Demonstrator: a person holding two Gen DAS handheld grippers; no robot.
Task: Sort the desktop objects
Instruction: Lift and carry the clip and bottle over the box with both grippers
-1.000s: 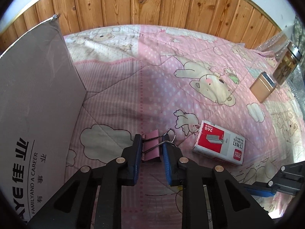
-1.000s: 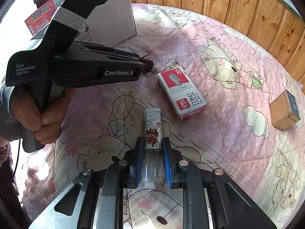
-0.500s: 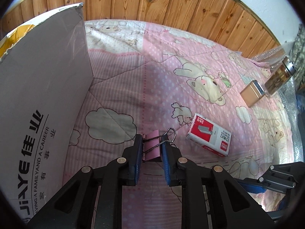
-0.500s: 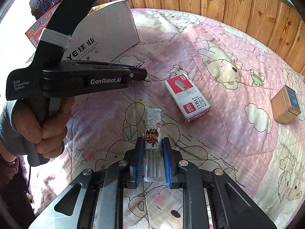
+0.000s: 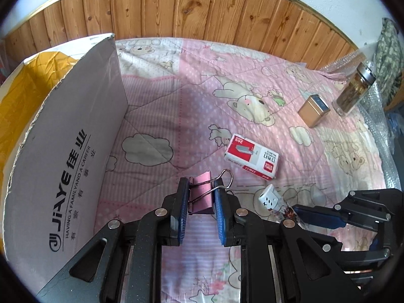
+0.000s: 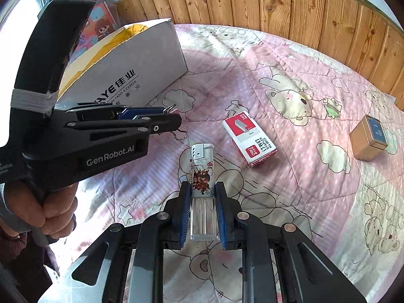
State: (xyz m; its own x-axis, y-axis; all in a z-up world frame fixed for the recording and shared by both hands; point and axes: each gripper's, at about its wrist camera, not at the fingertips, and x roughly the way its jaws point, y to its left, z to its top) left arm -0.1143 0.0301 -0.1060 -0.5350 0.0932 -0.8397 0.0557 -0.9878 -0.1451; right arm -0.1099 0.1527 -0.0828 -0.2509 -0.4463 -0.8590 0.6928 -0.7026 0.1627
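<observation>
- Left gripper [image 5: 201, 199]: jaws clamped on pink binder clip [image 5: 202, 194], held above the quilt; cardboard box [image 5: 63, 151] stands at 9 o'clock in left wrist view.
- Right gripper [image 6: 202, 209]: jaws closed on clear lighter [image 6: 202, 176].
- Progress, judged: two items in hand, neither boxed yet. Staple box [image 5: 252, 156], at 1 o'clock from the clip, gold tin [image 5: 313, 111] and glass jar [image 5: 353, 93], both at 2 o'clock, lie unsorted.
- Surface: pink bear-print quilt [image 5: 176, 106], soft, creased.
- Room: wood-panelled wall [image 5: 202, 7] at 12 o'clock; bubble wrap at far right.
</observation>
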